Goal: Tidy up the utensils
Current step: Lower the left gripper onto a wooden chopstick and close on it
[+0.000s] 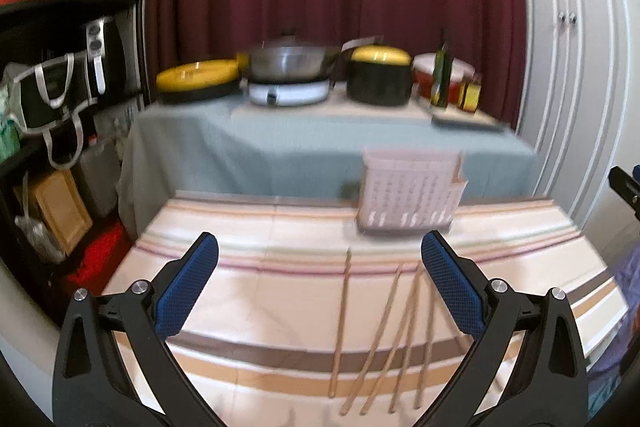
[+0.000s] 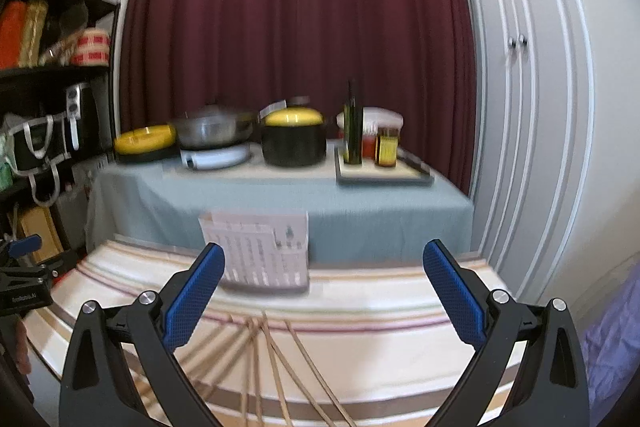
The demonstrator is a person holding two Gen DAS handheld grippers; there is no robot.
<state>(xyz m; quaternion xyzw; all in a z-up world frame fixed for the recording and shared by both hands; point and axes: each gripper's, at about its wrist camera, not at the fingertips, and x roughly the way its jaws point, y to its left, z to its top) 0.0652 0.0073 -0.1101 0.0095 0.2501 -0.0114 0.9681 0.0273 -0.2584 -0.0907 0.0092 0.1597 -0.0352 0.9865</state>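
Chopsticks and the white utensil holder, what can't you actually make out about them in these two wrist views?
- Chopsticks: exact count unclear; motion blur in both views, near ends cut off by the bottom edge in the right wrist view, some hidden behind the right gripper.
- White utensil holder: its inside and compartments are blurred; the left corner sits behind a blue finger in the right wrist view.
- Left gripper: jaws wide open, holding nothing.
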